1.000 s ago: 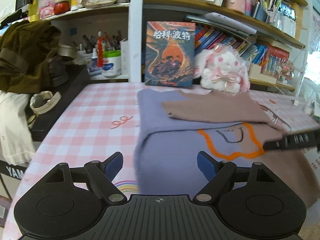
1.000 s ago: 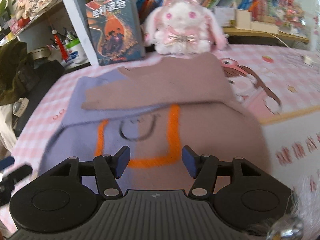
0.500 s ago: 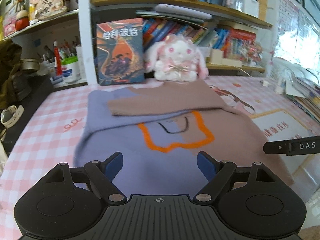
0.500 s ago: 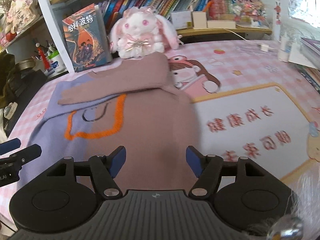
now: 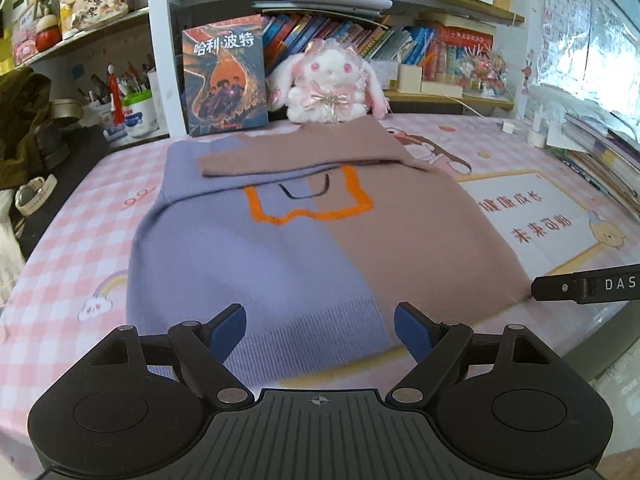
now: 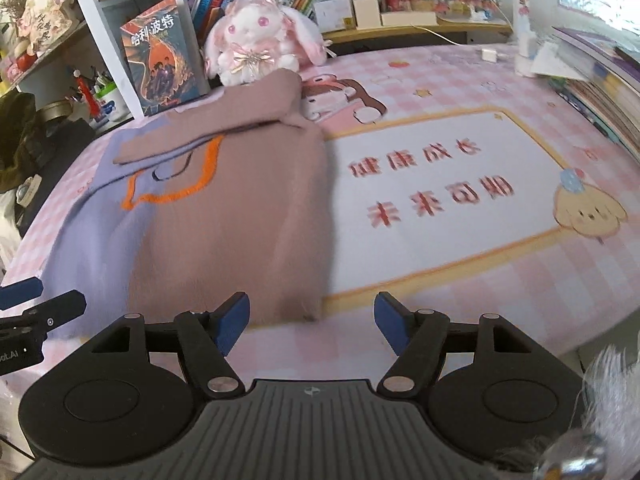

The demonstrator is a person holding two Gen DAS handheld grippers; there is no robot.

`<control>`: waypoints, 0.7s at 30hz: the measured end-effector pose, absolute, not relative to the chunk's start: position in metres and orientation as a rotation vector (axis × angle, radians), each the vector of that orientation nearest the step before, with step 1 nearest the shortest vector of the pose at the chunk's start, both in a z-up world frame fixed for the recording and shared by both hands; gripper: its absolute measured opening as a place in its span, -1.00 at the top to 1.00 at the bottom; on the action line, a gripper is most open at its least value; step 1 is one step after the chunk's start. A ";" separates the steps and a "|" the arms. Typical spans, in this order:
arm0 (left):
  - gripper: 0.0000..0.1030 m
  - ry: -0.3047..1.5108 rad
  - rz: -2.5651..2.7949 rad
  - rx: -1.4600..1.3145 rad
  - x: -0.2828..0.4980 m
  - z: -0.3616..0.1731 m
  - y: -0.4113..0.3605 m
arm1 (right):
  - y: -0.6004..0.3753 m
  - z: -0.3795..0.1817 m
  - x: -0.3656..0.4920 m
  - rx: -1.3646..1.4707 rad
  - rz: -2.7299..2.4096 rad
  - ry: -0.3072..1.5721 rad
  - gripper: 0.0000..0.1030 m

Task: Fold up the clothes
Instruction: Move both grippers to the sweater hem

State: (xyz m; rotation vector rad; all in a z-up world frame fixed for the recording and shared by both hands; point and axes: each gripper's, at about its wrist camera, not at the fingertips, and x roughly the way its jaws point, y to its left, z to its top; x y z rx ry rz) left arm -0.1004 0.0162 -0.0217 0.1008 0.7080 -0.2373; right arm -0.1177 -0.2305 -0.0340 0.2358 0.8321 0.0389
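A knitted sweater, half lavender and half dusty brown with an orange outline on its chest (image 5: 304, 248), lies flat on the pink-checked desk mat (image 5: 80, 216) and fills the middle of the left wrist view. One brown sleeve (image 5: 296, 152) is folded across the chest, running from about ten o'clock to two o'clock of the garment. The ribbed hem sits at six o'clock, nearest the cameras.

The left gripper (image 5: 319, 328) hovers above the lavender part of the hem. Its jaws stand wide apart, the blue pads clear of the knit and nothing between them. At three o'clock in that view, the black tip of the right gripper reaches in just beside the sweater's brown corner.

In the right wrist view, the right gripper (image 6: 311, 322) hangs over the bare mat just off the brown lower corner of the sweater (image 6: 224, 208), which lies at ten to eleven o'clock from the pads. Its jaws have just been opening and now stand about half spread, gripping nothing.

Beyond the collar, at twelve o'clock, a white and pink plush rabbit (image 5: 328, 84) sits against the bookshelf, with a dark-covered upright book (image 5: 224, 80) to its left. A white panel with red printed characters (image 6: 436, 184) on the mat lies at three o'clock of the sweater.
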 end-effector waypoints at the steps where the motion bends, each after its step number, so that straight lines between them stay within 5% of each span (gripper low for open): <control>1: -0.63 0.710 -0.235 0.100 -0.103 -0.022 0.015 | -0.231 -0.034 -0.121 0.236 0.040 0.833 -0.30; 21: -0.63 0.728 -0.006 -0.017 -0.102 -0.024 0.061 | -0.238 -0.037 -0.121 0.294 0.007 0.836 -0.32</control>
